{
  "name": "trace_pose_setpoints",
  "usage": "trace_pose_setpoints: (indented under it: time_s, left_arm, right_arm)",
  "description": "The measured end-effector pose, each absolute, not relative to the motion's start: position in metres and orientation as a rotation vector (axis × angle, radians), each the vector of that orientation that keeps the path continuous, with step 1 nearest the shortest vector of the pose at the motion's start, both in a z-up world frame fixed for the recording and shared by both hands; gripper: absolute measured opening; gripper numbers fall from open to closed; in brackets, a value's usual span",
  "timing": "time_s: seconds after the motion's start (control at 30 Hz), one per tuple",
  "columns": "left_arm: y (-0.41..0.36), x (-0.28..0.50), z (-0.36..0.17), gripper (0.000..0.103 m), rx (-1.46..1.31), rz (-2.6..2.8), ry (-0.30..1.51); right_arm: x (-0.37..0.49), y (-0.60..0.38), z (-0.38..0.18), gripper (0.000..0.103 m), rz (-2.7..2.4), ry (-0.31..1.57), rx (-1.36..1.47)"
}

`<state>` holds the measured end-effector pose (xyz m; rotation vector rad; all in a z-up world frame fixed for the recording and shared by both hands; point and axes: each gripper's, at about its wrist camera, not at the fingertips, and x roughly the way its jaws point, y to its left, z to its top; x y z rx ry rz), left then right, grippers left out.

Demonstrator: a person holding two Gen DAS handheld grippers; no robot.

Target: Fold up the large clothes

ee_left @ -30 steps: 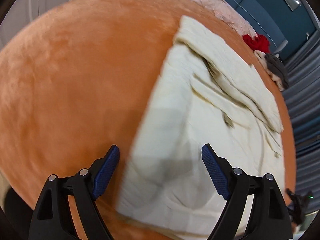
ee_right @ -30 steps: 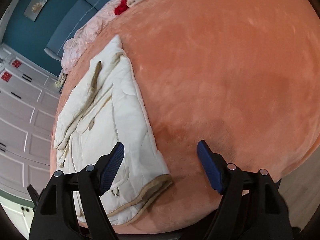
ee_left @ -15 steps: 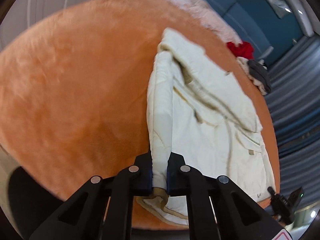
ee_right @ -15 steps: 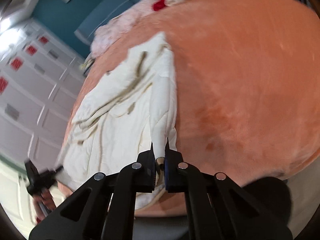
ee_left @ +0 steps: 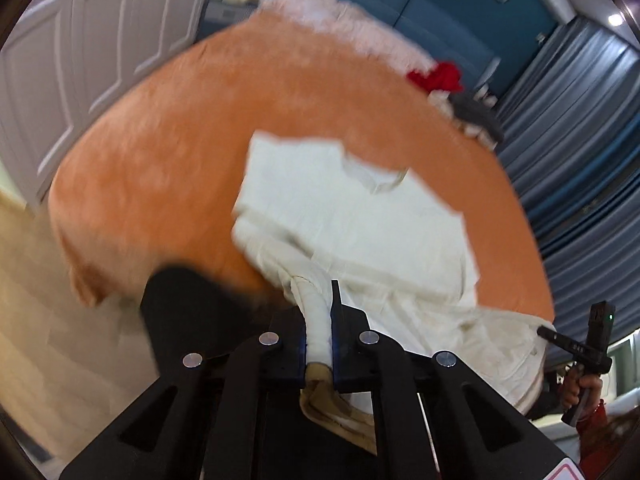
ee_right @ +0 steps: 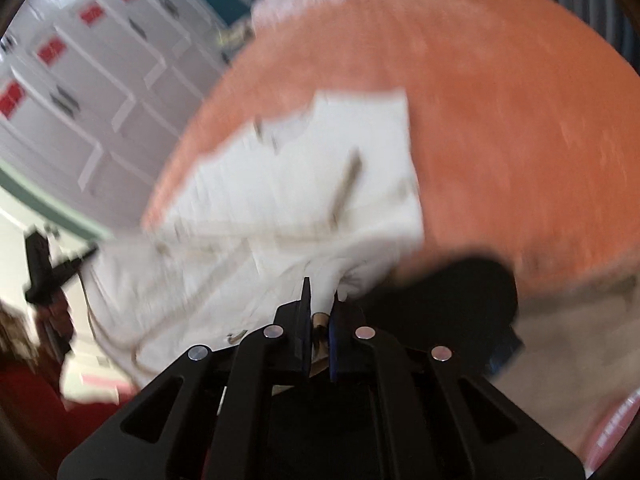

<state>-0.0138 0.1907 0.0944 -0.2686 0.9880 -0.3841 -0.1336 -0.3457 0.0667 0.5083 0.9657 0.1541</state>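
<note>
A large cream-white garment (ee_left: 360,220) with tan trim lies on the orange plush bed (ee_left: 180,140). My left gripper (ee_left: 319,336) is shut on a bunched near corner of the garment and lifts it off the bed. In the right wrist view the same garment (ee_right: 304,184) shows blurred, and my right gripper (ee_right: 320,320) is shut on its other near corner. The right gripper also shows at the far right of the left wrist view (ee_left: 592,344).
A red cloth (ee_left: 436,76), grey and pink clothes (ee_left: 472,112) lie at the bed's far edge. White wardrobe doors (ee_right: 80,80) stand on the left, grey curtains (ee_left: 580,120) on the right. A dark round object (ee_left: 188,304) sits by the bed's near edge.
Both grippers went from open above the garment to shut on its near corners, then pulled back and up, lifting the near edge. Both views are now blurred by motion.
</note>
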Motion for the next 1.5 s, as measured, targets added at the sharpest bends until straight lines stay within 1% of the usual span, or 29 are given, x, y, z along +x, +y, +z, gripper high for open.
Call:
trace_pose_setpoints:
  time_s: [0.07, 0.2, 0.33, 0.43, 0.53, 0.63, 0.8, 0.9, 0.97, 1.03, 1.1, 1.13, 1.17, 1.2, 1.3, 1.33, 1.37, 1.5]
  left_arm:
    - [0.18, 0.011, 0.098, 0.006, -0.246, -0.378, 0.918]
    - [0.167, 0.072, 0.092, 0.006, -0.243, -0.341, 0.859]
    - [0.165, 0.121, 0.076, 0.009, -0.257, -0.271, 0.843]
    - [0.168, 0.155, 0.054, 0.013, -0.287, -0.208, 0.87]
    - [0.173, 0.171, 0.041, 0.017, -0.305, -0.18, 0.896]
    - [0.177, 0.178, 0.045, 0.018, -0.309, -0.199, 0.922]
    - [0.186, 0.18, 0.061, 0.019, -0.313, -0.304, 0.953]
    - [0.192, 0.178, 0.065, 0.022, -0.359, -0.359, 0.988]
    - [0.197, 0.177, 0.068, 0.026, -0.394, -0.397, 0.997]
    - [0.201, 0.175, 0.073, 0.028, -0.419, -0.418, 0.983]
    - [0.205, 0.17, 0.084, 0.036, -0.403, -0.367, 0.912]
    - [0.21, 0.164, 0.095, 0.045, -0.387, -0.319, 0.829]
    - [0.213, 0.162, 0.101, 0.057, -0.379, -0.302, 0.781]
    - [0.217, 0.16, 0.11, 0.059, -0.371, -0.279, 0.73]
    - [0.213, 0.166, 0.115, 0.06, -0.308, -0.234, 0.712]
    - [0.209, 0.168, 0.112, 0.06, -0.284, -0.223, 0.716]
    - [0.202, 0.171, 0.107, 0.06, -0.25, -0.21, 0.728]
    - [0.182, 0.184, 0.069, 0.061, -0.193, -0.229, 0.824]
  right_arm:
    - [-0.112, -0.356, 0.074, 0.005, 0.142, 0.877, 0.537]
    - [-0.055, -0.372, 0.076, 0.005, 0.084, 0.757, 0.591]
    - [-0.009, -0.374, 0.073, 0.005, 0.027, 0.694, 0.571]
    - [0.023, -0.371, 0.07, 0.007, -0.005, 0.665, 0.566]
    - [0.042, -0.37, 0.062, 0.012, -0.03, 0.654, 0.571]
    - [0.051, -0.373, 0.058, 0.017, -0.021, 0.63, 0.614]
    - [0.051, -0.379, 0.05, 0.018, -0.021, 0.601, 0.672]
    - [0.049, -0.381, 0.044, 0.018, -0.025, 0.606, 0.689]
    - [0.048, -0.38, 0.044, 0.02, -0.026, 0.607, 0.686]
    - [0.047, -0.378, 0.045, 0.021, -0.025, 0.604, 0.687]
    - [0.046, -0.377, 0.047, 0.025, -0.028, 0.6, 0.688]
    - [0.044, -0.377, 0.048, 0.029, -0.026, 0.593, 0.69]
    - [0.042, -0.376, 0.052, 0.032, -0.028, 0.574, 0.686]
    - [0.041, -0.375, 0.054, 0.036, -0.034, 0.559, 0.677]
    - [0.041, -0.371, 0.069, 0.038, -0.049, 0.535, 0.614]
    - [0.042, -0.369, 0.07, 0.041, -0.057, 0.536, 0.597]
    - [0.043, -0.366, 0.071, 0.046, -0.07, 0.541, 0.576]
    - [0.052, -0.358, 0.058, 0.051, -0.115, 0.596, 0.486]
